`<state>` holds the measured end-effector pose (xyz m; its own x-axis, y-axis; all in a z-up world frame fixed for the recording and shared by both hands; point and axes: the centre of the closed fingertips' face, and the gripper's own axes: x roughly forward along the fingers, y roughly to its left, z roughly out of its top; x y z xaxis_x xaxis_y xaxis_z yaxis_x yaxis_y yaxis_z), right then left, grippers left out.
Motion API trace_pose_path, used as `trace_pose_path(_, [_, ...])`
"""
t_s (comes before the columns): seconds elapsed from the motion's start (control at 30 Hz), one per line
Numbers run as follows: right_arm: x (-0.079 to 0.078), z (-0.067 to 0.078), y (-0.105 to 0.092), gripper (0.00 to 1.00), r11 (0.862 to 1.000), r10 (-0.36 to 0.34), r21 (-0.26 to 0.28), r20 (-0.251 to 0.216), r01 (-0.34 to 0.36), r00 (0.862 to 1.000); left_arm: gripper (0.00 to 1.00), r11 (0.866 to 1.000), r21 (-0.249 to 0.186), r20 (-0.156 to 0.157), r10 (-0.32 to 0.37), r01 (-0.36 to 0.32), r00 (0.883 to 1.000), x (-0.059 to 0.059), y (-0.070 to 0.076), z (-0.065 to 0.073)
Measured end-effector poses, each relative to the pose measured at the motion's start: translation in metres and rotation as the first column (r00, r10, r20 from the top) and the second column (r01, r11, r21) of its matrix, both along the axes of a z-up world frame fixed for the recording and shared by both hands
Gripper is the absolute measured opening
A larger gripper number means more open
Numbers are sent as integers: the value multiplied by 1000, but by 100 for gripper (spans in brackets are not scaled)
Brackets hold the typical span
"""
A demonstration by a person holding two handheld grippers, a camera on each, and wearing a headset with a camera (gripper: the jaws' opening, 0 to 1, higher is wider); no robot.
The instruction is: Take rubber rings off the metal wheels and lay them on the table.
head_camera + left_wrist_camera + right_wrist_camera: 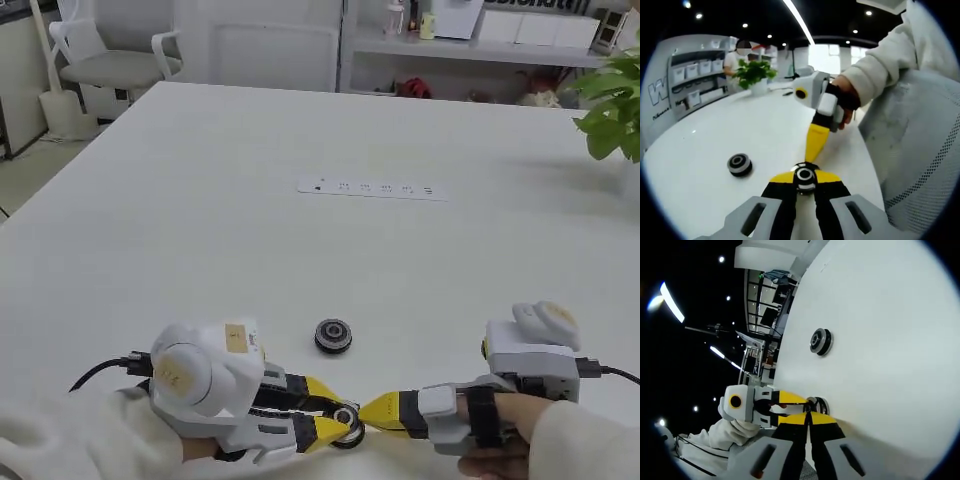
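A metal wheel with a black rubber ring (346,417) is held just above the table's near edge, and my left gripper (343,420) is shut on it. In the left gripper view the wheel (805,178) sits between the yellow tips. My right gripper (368,410) points left at it with jaws shut, its tip (810,158) touching the wheel's rim. I cannot tell whether it pinches the ring. In the right gripper view my own shut tips (807,415) meet the held wheel (818,403). A second ringed wheel (333,335) (739,164) (821,341) lies on the table nearby.
A white power strip (372,188) lies mid-table. A potted plant (612,100) stands at the far right edge. An office chair (100,60) and shelves stand beyond the white table (200,230). A person (735,57) stands by the shelves.
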<state>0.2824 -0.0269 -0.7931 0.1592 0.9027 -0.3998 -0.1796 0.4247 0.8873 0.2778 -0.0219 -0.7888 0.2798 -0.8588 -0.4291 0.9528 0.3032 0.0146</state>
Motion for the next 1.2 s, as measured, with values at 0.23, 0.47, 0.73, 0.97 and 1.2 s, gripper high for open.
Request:
trace_pose_path(0.23, [0, 2, 3, 0, 1000, 7, 4, 9, -7, 1000, 13, 1000, 1, 2, 0, 0, 1000, 0, 0, 0])
trace_pose_path(0.47, [1, 3, 4, 0, 1000, 11, -2, 19, -11, 1000, 13, 1000, 0, 2, -1, 1, 1000, 0, 0, 0])
trace_pose_path(0.73, [1, 7, 7, 0, 1000, 12, 7, 37, -13, 999, 13, 1000, 8, 11, -7, 7, 1000, 0, 0, -1])
trace_pose_path(0.97, [-2, 21, 17, 0, 997, 25, 76, 42, -28, 999, 13, 1000, 8, 13, -7, 6, 1000, 0, -1, 0])
trace_pose_path(1.2, [-2, 11, 16, 0, 998, 55, -13, 102, -54, 993, 13, 1000, 8, 15, -4, 4, 1000, 0, -1, 0])
